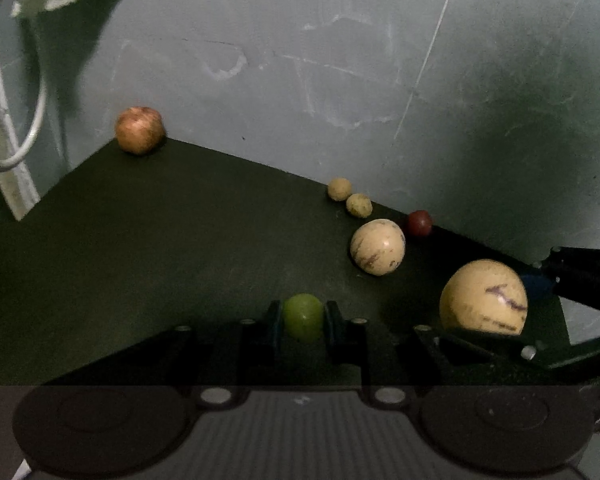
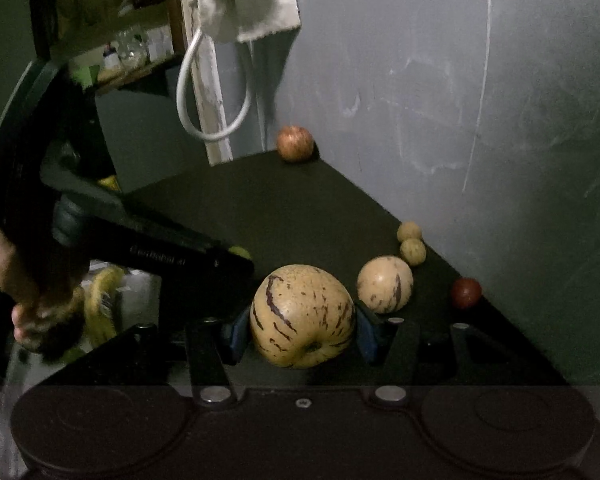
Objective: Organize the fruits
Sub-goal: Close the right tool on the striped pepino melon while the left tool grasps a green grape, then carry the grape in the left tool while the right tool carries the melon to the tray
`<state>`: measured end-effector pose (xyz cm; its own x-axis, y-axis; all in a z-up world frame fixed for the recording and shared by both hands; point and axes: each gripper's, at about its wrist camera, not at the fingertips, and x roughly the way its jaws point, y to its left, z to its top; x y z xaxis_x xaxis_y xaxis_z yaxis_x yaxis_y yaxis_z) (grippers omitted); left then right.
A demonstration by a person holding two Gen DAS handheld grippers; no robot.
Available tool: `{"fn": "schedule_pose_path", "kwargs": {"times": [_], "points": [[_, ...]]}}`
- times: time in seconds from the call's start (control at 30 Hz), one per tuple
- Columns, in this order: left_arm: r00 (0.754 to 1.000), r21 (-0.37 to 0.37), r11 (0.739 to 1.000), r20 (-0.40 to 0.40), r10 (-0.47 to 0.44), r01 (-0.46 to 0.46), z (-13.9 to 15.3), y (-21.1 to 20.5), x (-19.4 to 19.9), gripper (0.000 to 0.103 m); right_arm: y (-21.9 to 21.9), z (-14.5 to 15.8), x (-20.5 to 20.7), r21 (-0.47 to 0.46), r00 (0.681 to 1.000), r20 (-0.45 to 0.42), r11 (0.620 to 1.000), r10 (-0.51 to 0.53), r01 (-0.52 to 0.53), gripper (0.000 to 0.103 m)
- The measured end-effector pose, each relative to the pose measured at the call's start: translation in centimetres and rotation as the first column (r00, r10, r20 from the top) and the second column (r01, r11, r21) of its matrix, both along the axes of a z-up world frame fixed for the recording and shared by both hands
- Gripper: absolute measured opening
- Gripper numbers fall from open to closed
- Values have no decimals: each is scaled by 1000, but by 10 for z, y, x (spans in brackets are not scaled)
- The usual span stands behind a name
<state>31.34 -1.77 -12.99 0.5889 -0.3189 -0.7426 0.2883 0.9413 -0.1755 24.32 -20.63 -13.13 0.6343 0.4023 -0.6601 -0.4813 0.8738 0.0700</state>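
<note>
Clamped between the fingers of our left gripper (image 1: 303, 316), a small green fruit (image 1: 303, 315) is sitting just above the dark tabletop (image 1: 160, 240). We are holding our right gripper (image 2: 303, 322) beside it, its blue-padded fingers (image 2: 366, 330) closed on a large cream melon with purple streaks (image 2: 302, 315); the left camera is catching the same melon (image 1: 483, 297) at lower right. A second, smaller streaked melon (image 2: 385, 283) is resting on the tabletop just beyond it, and two small tan fruits (image 2: 412, 251) are lying side by side, touching, near the grey wall (image 2: 460, 100). A dark red fruit (image 2: 465, 292) is sitting against that wall, near the smaller melon. A reddish apple (image 2: 295, 143) is standing alone at the table's far corner, well apart from the others. We are seeing a white cable loop (image 2: 216, 92) and a pale cloth (image 2: 260, 4) hanging above that corner.
</note>
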Motion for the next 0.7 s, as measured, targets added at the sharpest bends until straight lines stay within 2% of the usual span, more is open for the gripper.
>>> {"fn": "schedule_pose_path", "kwargs": {"times": [0.13, 0.4, 0.7], "points": [[999, -2, 999, 22, 37, -37, 13, 9, -22, 22, -4, 19, -14, 34, 1000, 7, 999, -1, 1, 54], [990, -12, 993, 75, 118, -117, 40, 26, -69, 22, -2, 60, -45, 66, 996, 64, 996, 60, -64, 54], [963, -30, 971, 125, 238, -236, 63, 42, -132, 22, -1, 96, -86, 109, 984, 113, 982, 140, -152, 54]]}}
